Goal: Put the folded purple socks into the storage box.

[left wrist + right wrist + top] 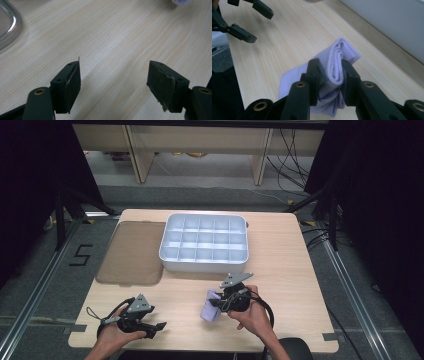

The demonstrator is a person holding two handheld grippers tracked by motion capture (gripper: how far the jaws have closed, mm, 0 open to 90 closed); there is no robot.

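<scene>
Gripping a folded lilac cloth (337,72) between its closed jaws, the right gripper (329,75) held it just above the wooden table (280,285), while the left gripper (113,75) hovered wide open and empty off to its side. Judging by this, the cloth was being carried, and the next move called for lifting it forward to the white divided tray (204,243) ahead. Beside that tray lay a smoky lid (131,251), with grey floor and black curtains around.

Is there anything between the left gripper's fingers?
No: in the left gripper view the left gripper has its fingers spread wide over bare table, nothing between them.
</scene>
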